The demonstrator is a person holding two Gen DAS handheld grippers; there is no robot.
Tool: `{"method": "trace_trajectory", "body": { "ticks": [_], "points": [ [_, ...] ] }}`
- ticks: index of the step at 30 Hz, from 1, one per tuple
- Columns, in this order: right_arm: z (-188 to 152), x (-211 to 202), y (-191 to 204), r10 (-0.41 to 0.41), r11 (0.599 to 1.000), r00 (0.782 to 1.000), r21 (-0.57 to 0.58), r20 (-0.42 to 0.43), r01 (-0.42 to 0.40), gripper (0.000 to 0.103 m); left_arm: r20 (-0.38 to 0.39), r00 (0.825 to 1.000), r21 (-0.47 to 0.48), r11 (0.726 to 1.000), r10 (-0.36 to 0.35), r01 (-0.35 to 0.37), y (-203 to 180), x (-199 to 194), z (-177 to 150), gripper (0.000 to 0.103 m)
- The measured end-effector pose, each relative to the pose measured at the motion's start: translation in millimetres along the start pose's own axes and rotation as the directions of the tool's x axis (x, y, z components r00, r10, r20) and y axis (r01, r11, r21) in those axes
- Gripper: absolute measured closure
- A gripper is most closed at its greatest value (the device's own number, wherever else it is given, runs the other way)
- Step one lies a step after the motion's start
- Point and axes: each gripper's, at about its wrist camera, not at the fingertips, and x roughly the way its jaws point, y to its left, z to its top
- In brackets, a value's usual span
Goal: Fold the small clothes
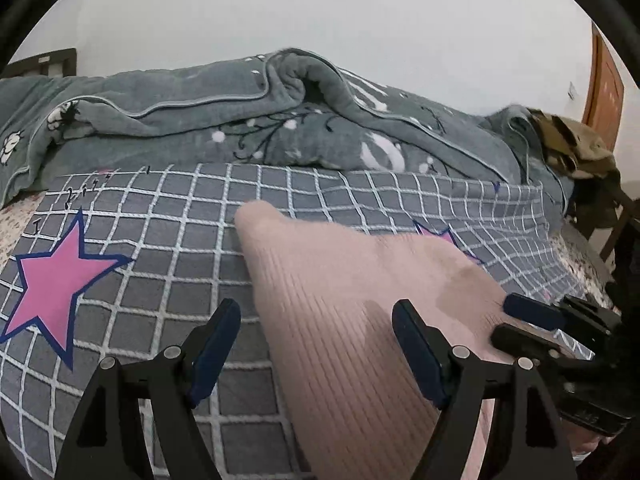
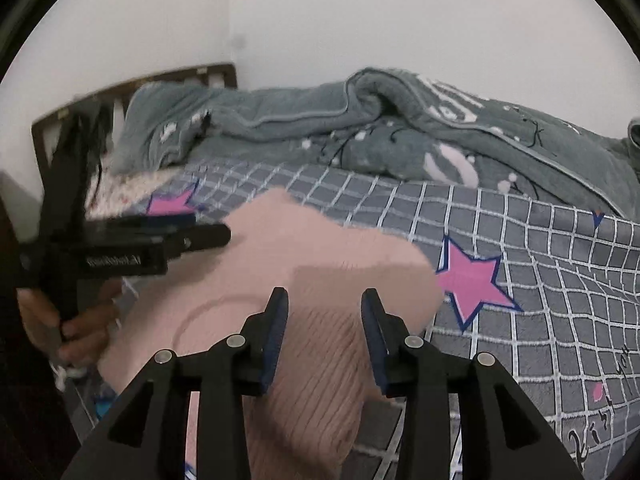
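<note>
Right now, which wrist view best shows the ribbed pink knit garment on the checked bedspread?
The right wrist view: the ribbed pink knit garment shows more of its outline, though blurred. The left wrist view shows one tapering part, cut off below.

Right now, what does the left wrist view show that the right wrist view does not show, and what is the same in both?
Only the left wrist view shows an orange-brown door at the far right and a heap of olive and tan clothes beside the blanket.

Only the right wrist view shows the dark wooden headboard in the corner and the person's hand holding the left gripper.

Both show the pink ribbed garment lying on the grey checked sheet with pink stars, the rumpled grey blanket behind it, and the right gripper with its jaws apart.
</note>
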Motion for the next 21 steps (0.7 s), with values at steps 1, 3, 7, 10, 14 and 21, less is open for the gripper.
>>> {"method": "trace_trajectory", "body": {
  "ticks": [1,3,7,10,14,21],
  "points": [
    [-4.2,1.1,-1.4,-0.02,1.0,1.0,0.004,-0.014,0.02,0.066,-0.003,1.0,0.011,1.0,0.007,-0.007,-2.9,-0.9,-2.5,0.026],
    [-9.6,0.6,-5.6,-0.068,0.998,0.997,0.012,-0.028,0.068,0.066,-0.004,1.0,0.02,1.0,0.016,-0.016,-6.0,-3.7,-7.1,0.026],
    [-19.2,-4.2,-18.2,-0.069,0.996,0.997,0.06,-0.03,0.071,0.063,-0.01,1.0,0.003,1.0,0.021,-0.021,-8.3,-10.0,-14.5,0.026],
    [-23.5,-7.8,-18.5,-0.078,0.995,0.997,0.066,-0.025,0.079,0.062,-0.015,1.0,-0.007,1.0,0.024,-0.024,-9.7,-13.9,-16.4,0.026],
    [-24.0,-13.3,-19.7,-0.093,0.993,0.996,0.069,-0.013,0.094,0.062,-0.008,1.0,0.001,1.0,0.029,-0.029,-13.2,-21.3,-20.5,0.026],
    [-27.8,-22.5,-20.6,-0.104,0.991,0.995,0.087,-0.002,0.104,0.062,-0.01,1.0,0.021,0.999,0.029,-0.029,-16.2,-26.3,-29.1,0.026]
  ]
}}
